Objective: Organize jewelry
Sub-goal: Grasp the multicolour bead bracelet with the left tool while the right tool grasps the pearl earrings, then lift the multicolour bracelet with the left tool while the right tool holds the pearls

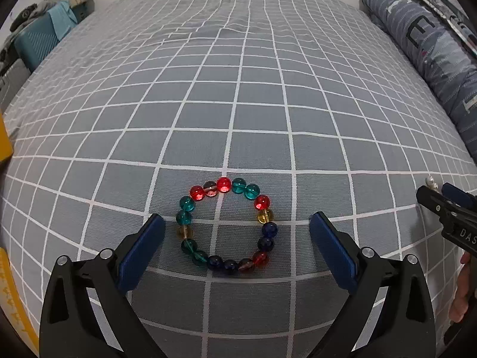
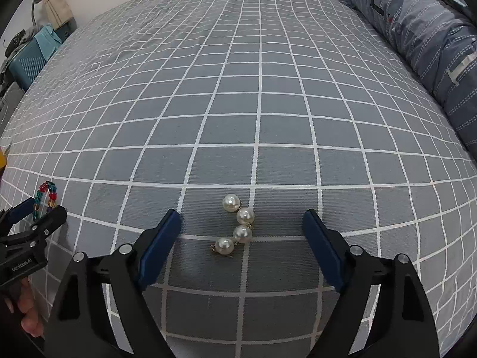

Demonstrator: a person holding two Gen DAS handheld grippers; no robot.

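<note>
The bed (image 1: pixel 238 89), covered in a grey sheet with a white grid, filled both views; a rolled quilt (image 1: pixel 423 44) lay along the upper right of each frame.

In the left wrist view the bead bracelet (image 1: pixel 226 226) lay flat as an open ring in the lower centre of the frame, directly ahead of the left hand-held gripper (image 1: pixel 237 235); its jaws stood wide apart, one pad outside each side of the ring, and held nothing; being round, the bracelet had no real long axis.

In the right wrist view the pearl piece (image 2: pixel 237 228), four pearls in a slightly crooked string with small gold fittings, lay in the lower centre of the frame between the pads of the right hand-held gripper (image 2: pixel 240 235); that one also stood fully open and empty; the string ran from upper to lower frame, roughly along the fingers, so closing jaws would meet it across its narrow width.

Each piece lay nearer its own side; the bracelet belonged to the left, the pearls to the right.
</note>
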